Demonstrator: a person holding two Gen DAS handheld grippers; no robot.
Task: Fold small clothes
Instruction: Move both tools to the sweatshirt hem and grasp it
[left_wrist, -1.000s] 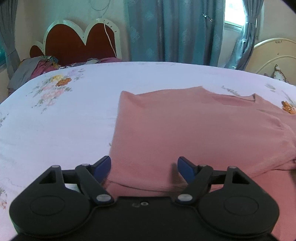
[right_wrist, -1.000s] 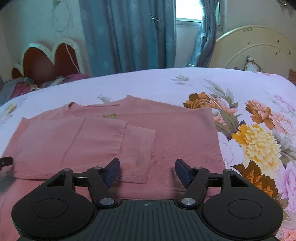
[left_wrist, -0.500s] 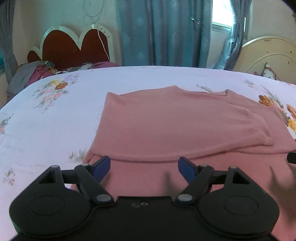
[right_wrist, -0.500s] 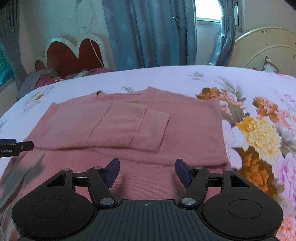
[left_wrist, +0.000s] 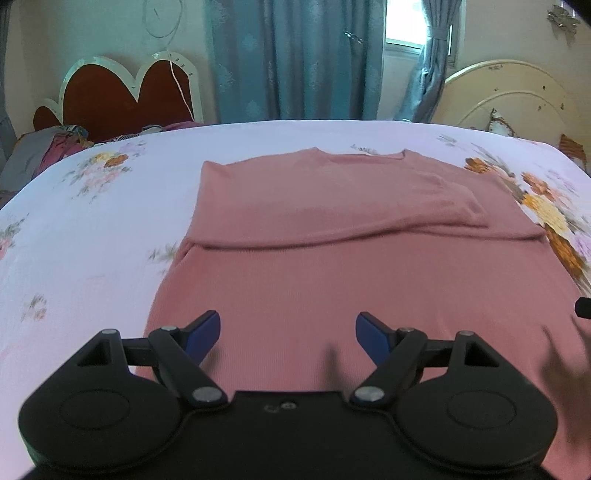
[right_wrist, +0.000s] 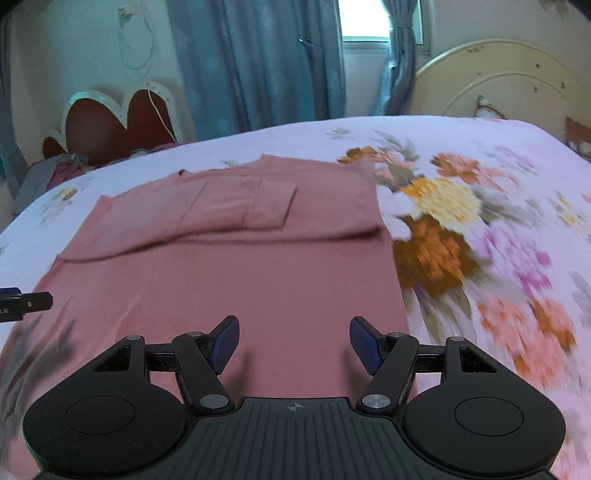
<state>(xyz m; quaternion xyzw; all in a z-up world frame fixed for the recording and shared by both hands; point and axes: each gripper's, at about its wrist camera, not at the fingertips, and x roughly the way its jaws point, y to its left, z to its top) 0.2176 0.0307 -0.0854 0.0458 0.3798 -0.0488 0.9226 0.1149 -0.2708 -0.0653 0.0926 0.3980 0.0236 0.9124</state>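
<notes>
A pink knit top (left_wrist: 332, 236) lies flat on the bed, sleeves folded in across its chest, collar at the far end. It also shows in the right wrist view (right_wrist: 229, 266), with the folded sleeve cuff (right_wrist: 269, 206) on top. My left gripper (left_wrist: 288, 334) is open and empty, above the lower left part of the top. My right gripper (right_wrist: 293, 341) is open and empty, above the lower right part near the side edge. The tip of the left gripper (right_wrist: 26, 301) shows at the left edge of the right wrist view.
The bed has a pale pink floral sheet (left_wrist: 92, 240) with big flowers on the right (right_wrist: 461, 221). A red heart-shaped headboard (left_wrist: 125, 92), a pile of clothes (left_wrist: 55, 147), blue curtains (left_wrist: 295, 59) and a cream headboard (left_wrist: 509, 99) stand beyond the bed.
Both grippers have drawn back toward the near end of the top, so more of its lower body is in view. Both stayed open and empty.
</notes>
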